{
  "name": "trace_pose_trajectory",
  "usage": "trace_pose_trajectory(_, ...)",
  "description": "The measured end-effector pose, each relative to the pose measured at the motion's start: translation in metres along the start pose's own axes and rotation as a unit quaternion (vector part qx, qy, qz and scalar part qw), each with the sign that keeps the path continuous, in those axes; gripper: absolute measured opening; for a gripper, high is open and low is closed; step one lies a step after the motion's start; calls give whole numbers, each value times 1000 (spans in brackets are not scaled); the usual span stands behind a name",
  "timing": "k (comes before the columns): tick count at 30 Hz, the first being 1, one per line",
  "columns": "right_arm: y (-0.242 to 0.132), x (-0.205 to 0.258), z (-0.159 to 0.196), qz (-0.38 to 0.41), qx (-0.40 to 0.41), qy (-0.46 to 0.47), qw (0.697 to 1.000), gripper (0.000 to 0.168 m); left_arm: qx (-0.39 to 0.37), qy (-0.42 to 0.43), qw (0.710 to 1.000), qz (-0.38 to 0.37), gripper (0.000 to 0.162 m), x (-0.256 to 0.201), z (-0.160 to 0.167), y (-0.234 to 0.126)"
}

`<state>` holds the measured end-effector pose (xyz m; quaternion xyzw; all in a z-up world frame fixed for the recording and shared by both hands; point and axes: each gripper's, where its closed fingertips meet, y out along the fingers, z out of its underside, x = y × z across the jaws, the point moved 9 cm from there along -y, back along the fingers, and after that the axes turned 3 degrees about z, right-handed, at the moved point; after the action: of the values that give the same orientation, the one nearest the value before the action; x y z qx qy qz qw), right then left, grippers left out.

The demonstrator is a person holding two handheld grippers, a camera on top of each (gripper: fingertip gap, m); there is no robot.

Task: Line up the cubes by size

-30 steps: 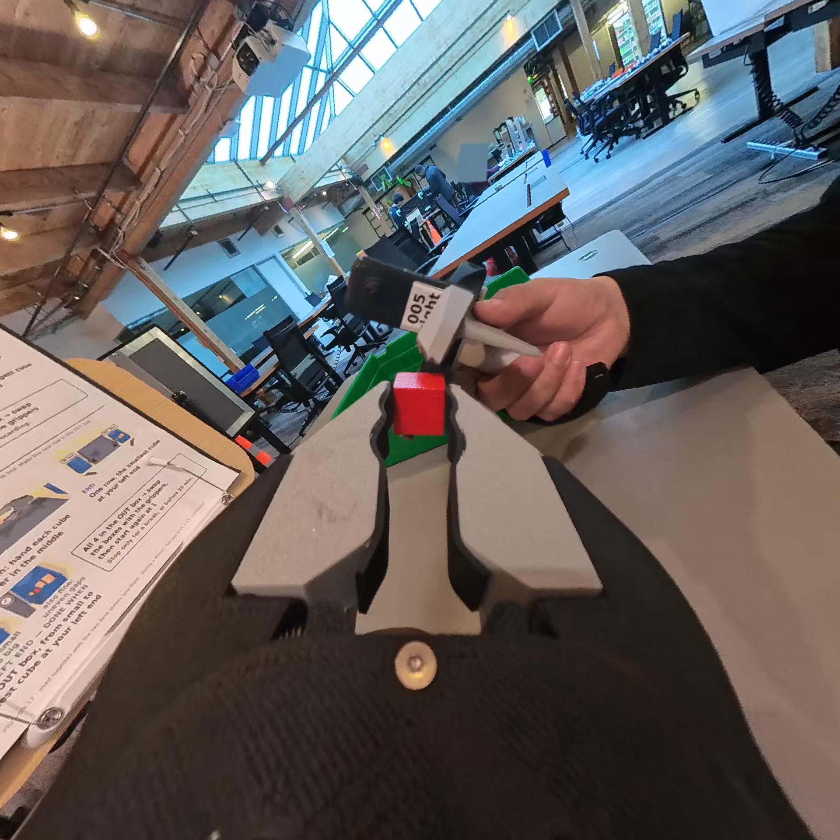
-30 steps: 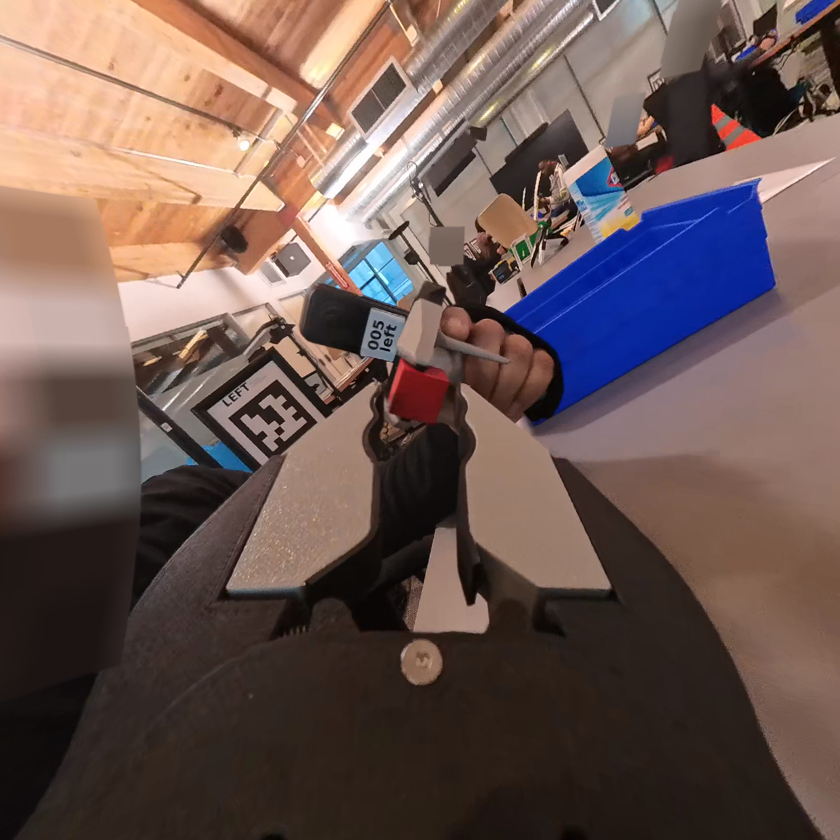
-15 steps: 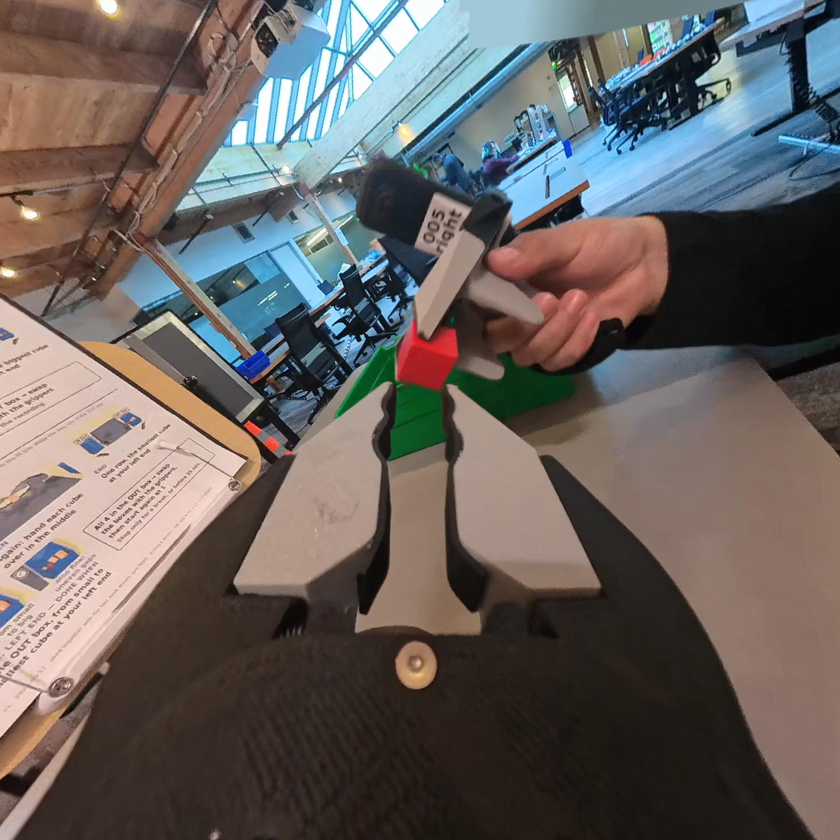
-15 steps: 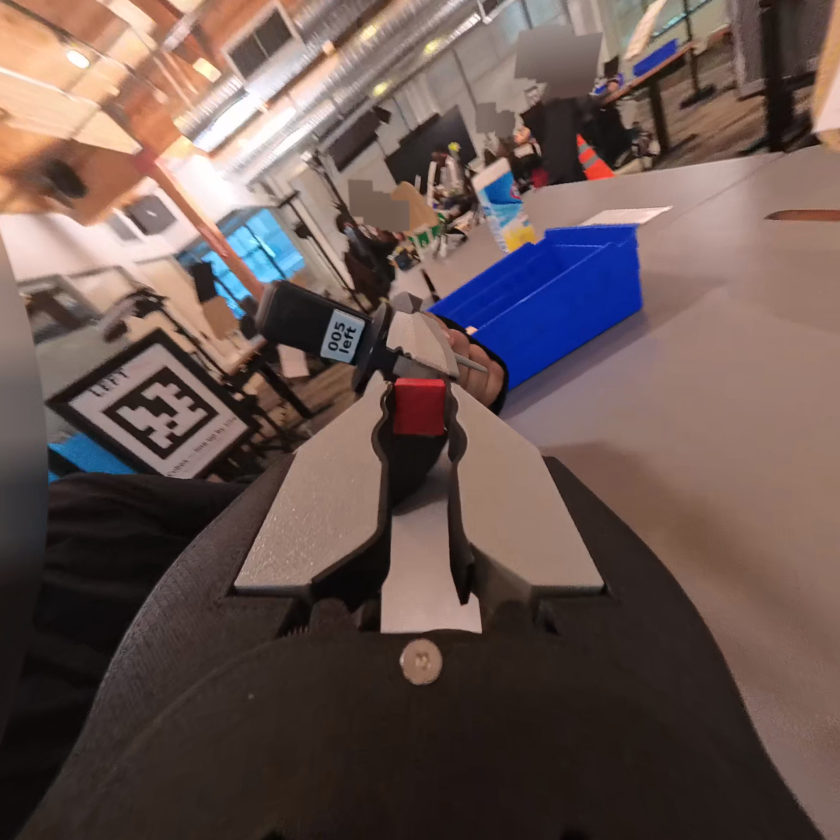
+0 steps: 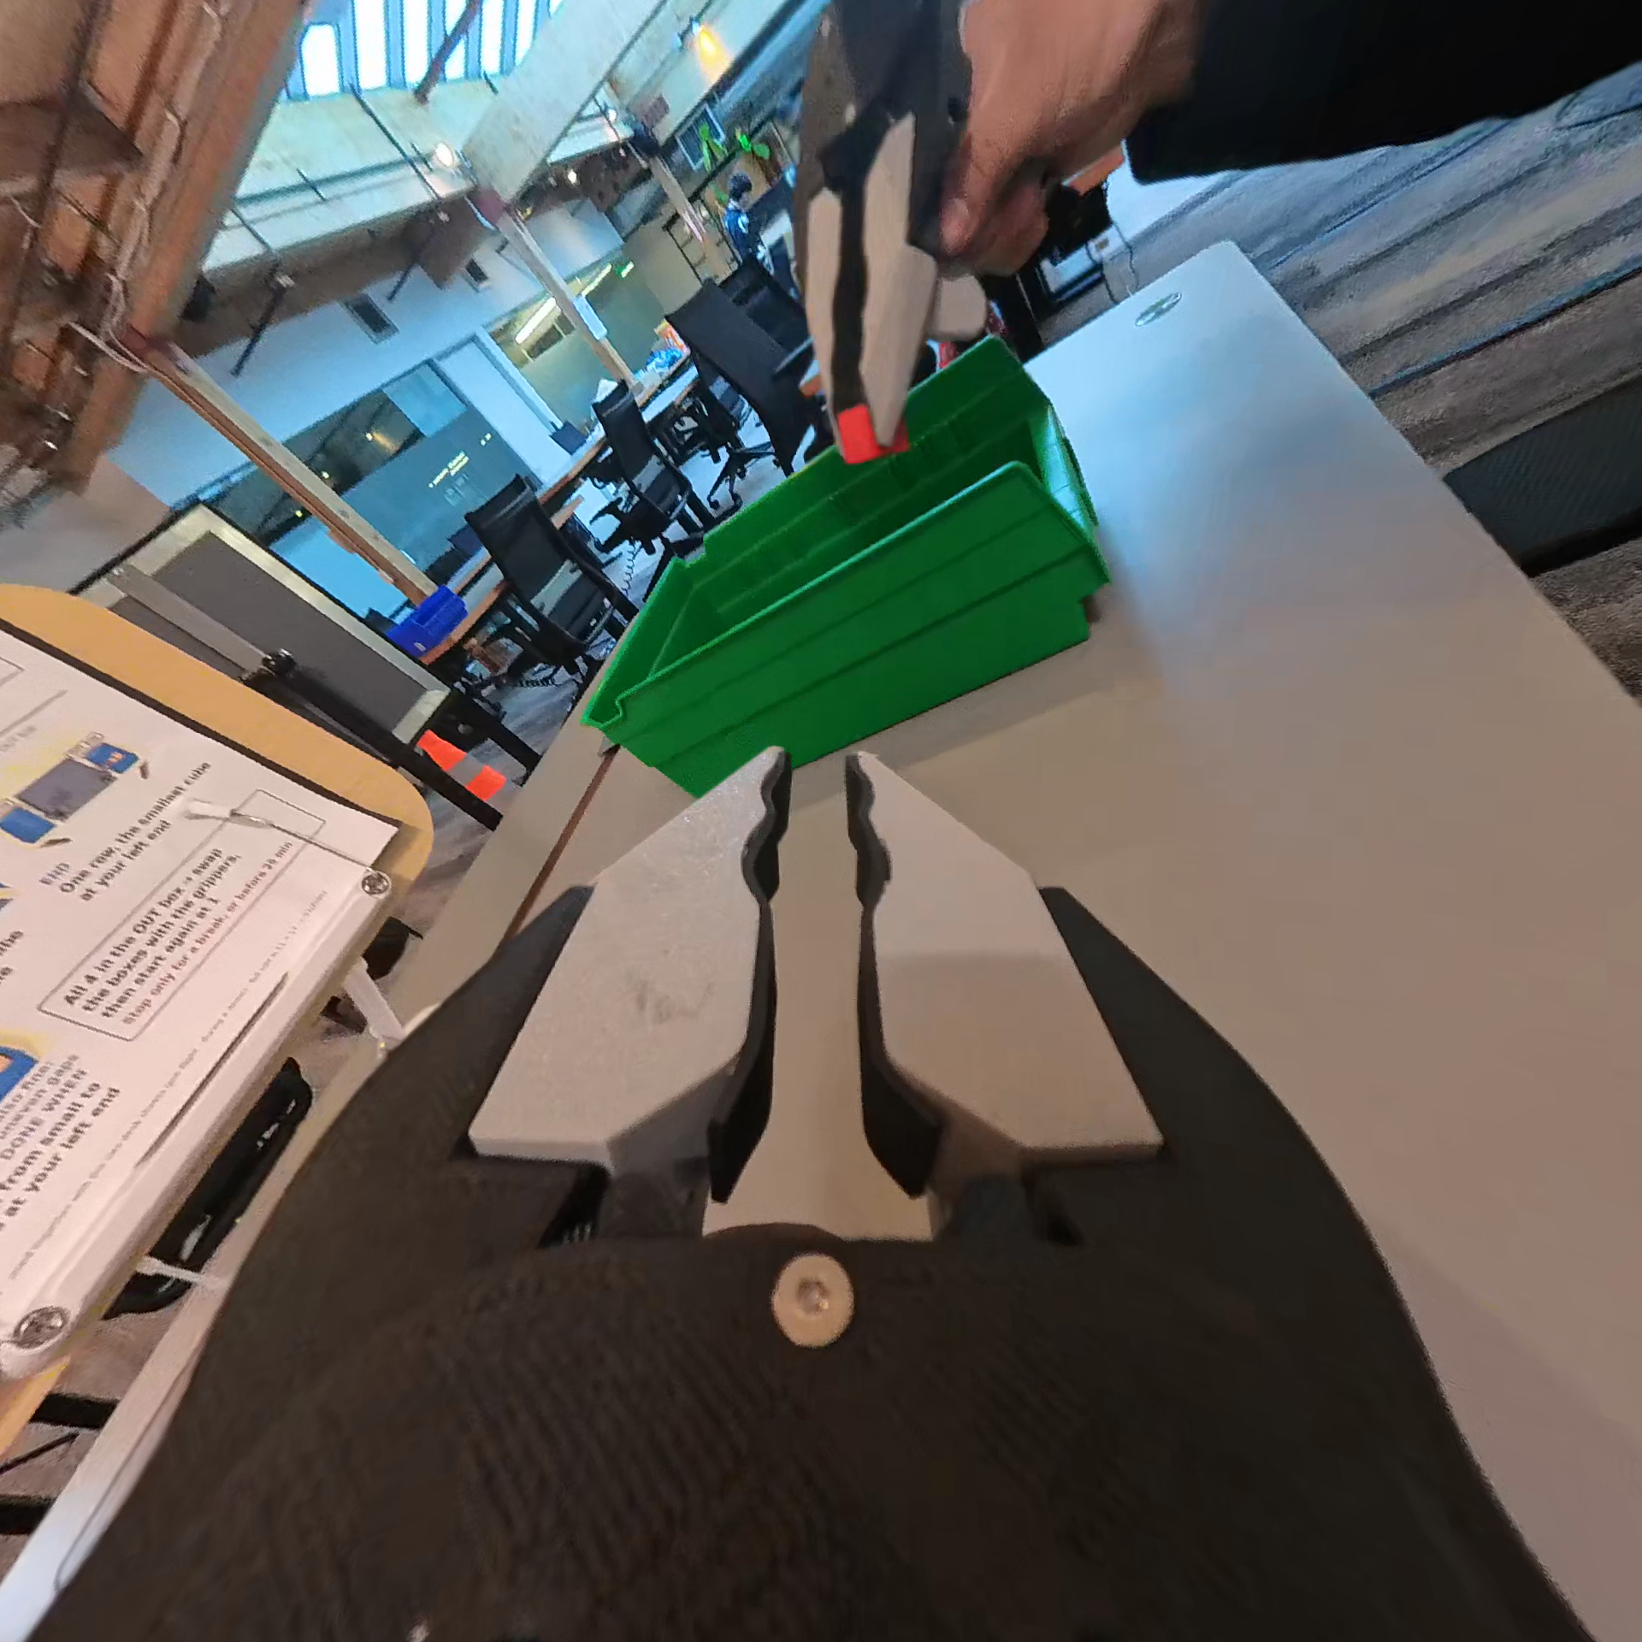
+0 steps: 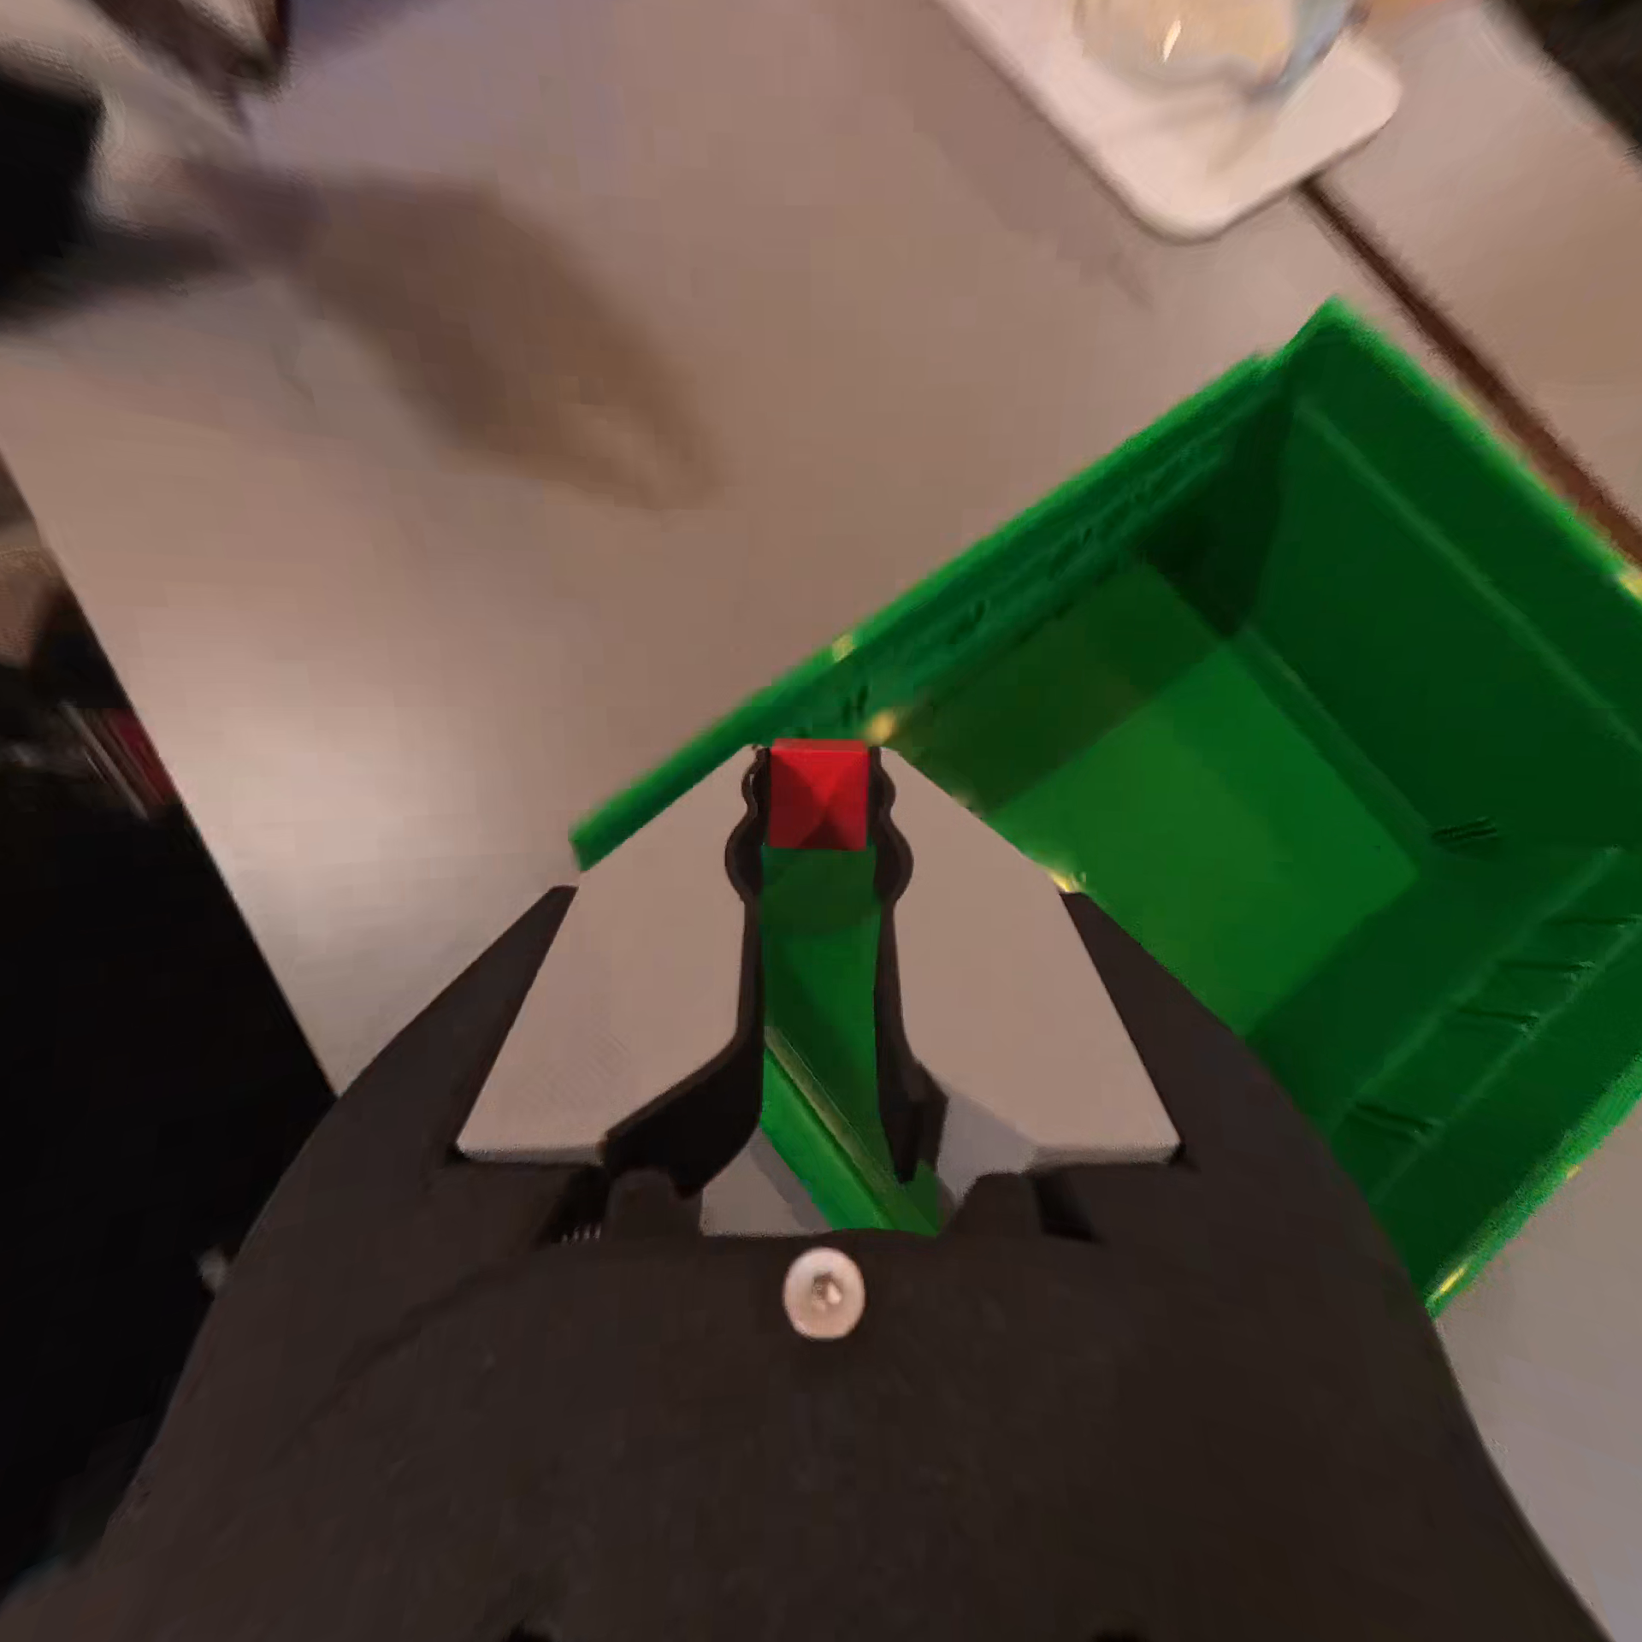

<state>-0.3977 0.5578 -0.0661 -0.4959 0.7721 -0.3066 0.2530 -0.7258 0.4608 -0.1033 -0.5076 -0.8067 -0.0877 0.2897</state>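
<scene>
My right gripper (image 6: 817, 782) is shut on a small red cube (image 6: 817, 795) and points down over the near rim of a green bin (image 6: 1333, 800). In the left wrist view the same gripper (image 5: 866, 435) hangs above the green bin (image 5: 853, 622) with the red cube (image 5: 860, 435) at its tips. My left gripper (image 5: 816, 773) is empty, its jaws a narrow gap apart, low over the grey table (image 5: 1288, 800) just in front of the bin. The part of the bin's floor that shows holds nothing; the rest is hidden.
An instruction sheet on a wooden board (image 5: 160, 888) stands at the left. A person's hand and black sleeve (image 5: 1066, 107) hold the right gripper. A white pad with a clear glass object (image 6: 1182, 98) lies beyond the bin. The table edge runs along the left (image 6: 178, 800).
The red cube passed from my left gripper to my right one. The right gripper carried it away, turned downward over the green bin. The left gripper lowered, empty.
</scene>
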Motion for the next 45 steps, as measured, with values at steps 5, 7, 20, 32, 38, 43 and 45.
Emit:
trace_pose_trajectory(5, 47, -13, 36, -71, 107, -131, 983, 19, 8, -18, 1000, -1, 9, 2, 10, 3)
trace_pose_trajectory(7, 60, -12, 35, -106, 102, -161, 976, 20, 13, -23, 1000, 0, 8, 2, 13, 5)
trace_pose_trajectory(20, 103, -9, 33, -99, 121, -326, 933, 19, 31, -42, 999, 5, 7, 3, 26, 10)
trace_pose_trajectory(32, 116, -29, 24, -65, 125, -308, 941, 35, 36, -55, 998, 8, 14, 3, 29, 12)
trace_pose_trajectory(38, 75, -40, 12, -41, 114, -251, 960, 56, 38, -100, 994, -1, 36, 4, 19, 10)
trace_pose_trajectory(43, -17, -14, -48, 57, -90, -188, 976, 49, 71, -150, 986, -29, 66, -9, -40, -37)
trace_pose_trajectory(45, -42, 21, -70, 46, -201, -155, 966, 42, 70, -154, 985, -20, 70, -10, -69, -80)
